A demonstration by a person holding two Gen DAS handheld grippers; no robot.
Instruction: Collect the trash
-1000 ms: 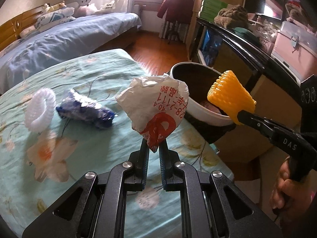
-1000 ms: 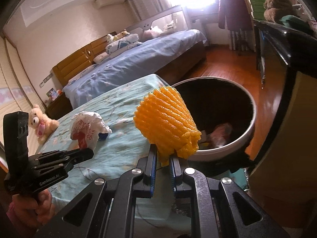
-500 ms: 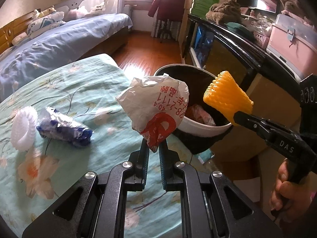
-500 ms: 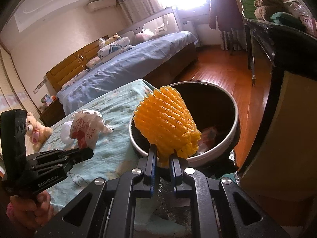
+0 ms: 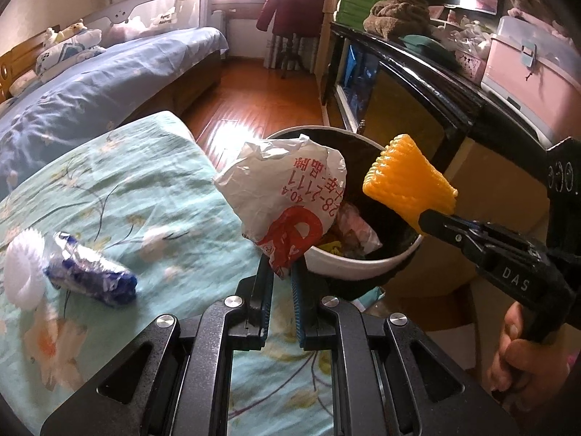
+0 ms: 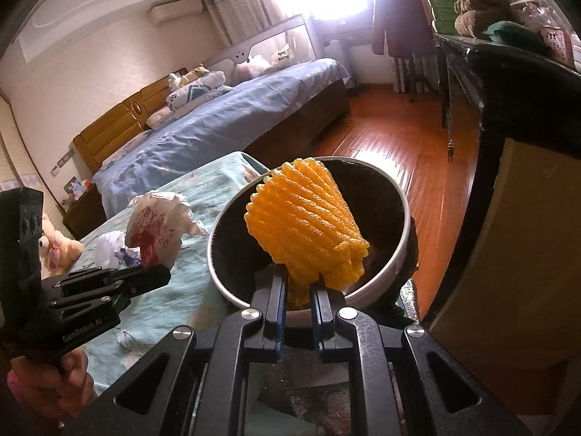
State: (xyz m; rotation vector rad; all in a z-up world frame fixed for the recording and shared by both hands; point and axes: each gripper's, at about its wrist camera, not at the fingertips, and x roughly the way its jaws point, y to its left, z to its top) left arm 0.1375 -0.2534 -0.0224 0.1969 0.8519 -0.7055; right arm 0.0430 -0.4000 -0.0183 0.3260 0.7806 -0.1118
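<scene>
Both hands (tilted down) hold trash above bin (image 5: 348,272).

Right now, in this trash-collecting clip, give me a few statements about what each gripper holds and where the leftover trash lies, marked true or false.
1. The left gripper is shut on the crumpled white bag with red print. True.
2. The right gripper is empty. False: its fingers pinch the orange foam fruit net.
3. The white-rimmed trash bin already holds some trash. True.
4. The blue and white wrapper lies inside the bin. False: it lies on the teal floral cloth, beside the white foam net.
5. The orange net is held above the bin's opening. True, judging by the right wrist view.
</scene>
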